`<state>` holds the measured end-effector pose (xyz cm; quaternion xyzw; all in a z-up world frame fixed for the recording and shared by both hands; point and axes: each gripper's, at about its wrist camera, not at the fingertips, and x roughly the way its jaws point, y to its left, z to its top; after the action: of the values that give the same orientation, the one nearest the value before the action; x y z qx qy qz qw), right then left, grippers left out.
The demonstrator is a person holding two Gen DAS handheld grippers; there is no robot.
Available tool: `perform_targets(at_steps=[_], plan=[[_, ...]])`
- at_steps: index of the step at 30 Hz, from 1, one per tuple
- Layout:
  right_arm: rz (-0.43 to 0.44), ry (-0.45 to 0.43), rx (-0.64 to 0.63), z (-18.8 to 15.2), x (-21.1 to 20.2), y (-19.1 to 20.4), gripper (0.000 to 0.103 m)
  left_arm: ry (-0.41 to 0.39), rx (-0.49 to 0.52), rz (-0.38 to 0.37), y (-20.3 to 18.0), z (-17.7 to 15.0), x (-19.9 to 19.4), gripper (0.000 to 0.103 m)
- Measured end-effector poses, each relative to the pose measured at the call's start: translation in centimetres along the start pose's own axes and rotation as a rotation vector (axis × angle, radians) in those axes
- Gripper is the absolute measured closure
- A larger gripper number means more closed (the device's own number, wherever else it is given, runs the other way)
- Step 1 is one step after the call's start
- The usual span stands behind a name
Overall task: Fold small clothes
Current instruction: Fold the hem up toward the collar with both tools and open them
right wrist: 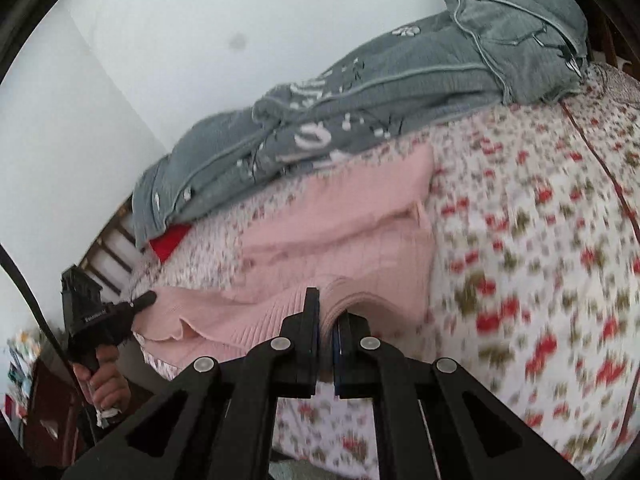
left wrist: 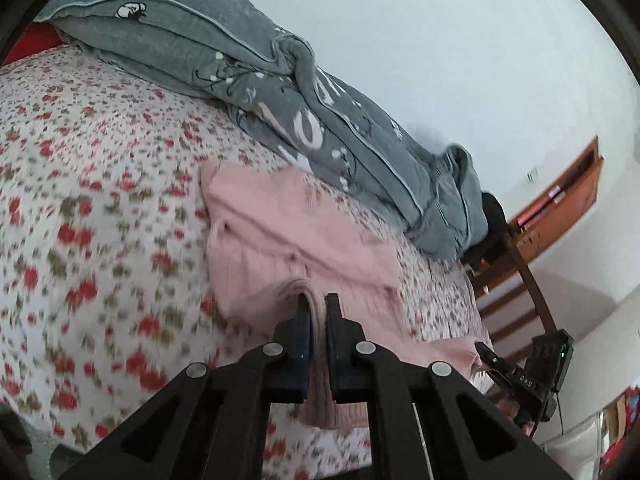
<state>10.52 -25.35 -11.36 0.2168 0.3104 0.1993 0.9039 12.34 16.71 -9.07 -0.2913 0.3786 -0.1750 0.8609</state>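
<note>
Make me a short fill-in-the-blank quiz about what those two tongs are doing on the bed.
Both tongs clamp the hem of a ____ knitted garment.
The bedsheet is printed with small ____.
Behind the garment lies a bunched ____ quilt.
The left tongs and right tongs are both ____.

Missing words: pink; flowers; grey; shut

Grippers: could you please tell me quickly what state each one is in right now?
Left gripper: closed on the ribbed hem of the pink sweater.
Right gripper: closed on the same sweater's ribbed hem.
</note>
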Motion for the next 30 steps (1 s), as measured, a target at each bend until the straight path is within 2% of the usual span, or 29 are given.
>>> perform_targets(at_steps=[9,14,18,26,28,30], plan=[[-0.006,0.025,0.022,7.7,7.1,-2.0,0.098,0.02,-0.04,0.045,0.4,7.0,6.9,0.096],[-0.003,0.063,0.054,10.3,11.4,-3.8,0.098,0.052,-0.066,0.076,1.8,9.9,11.6,0.096],[0.0,0.11,0.084,11.8,15.5,-5.6,0.098,0.106,-0.094,0.099,3.5,11.8,15.6,0.096],[0.051,0.134,0.178,14.5,21.7,-9.2,0.097,0.158,-0.168,0.05,6.8,14.6,21.3,0.096],[0.041,0.144,0.189,14.9,22.8,-9.8,0.087,0.186,-0.196,0.041,7.6,14.7,22.4,0.095],[0.039,0.15,0.213,15.1,23.4,-10.7,0.079,0.212,-0.213,0.033,8.1,14.8,23.0,0.089]])
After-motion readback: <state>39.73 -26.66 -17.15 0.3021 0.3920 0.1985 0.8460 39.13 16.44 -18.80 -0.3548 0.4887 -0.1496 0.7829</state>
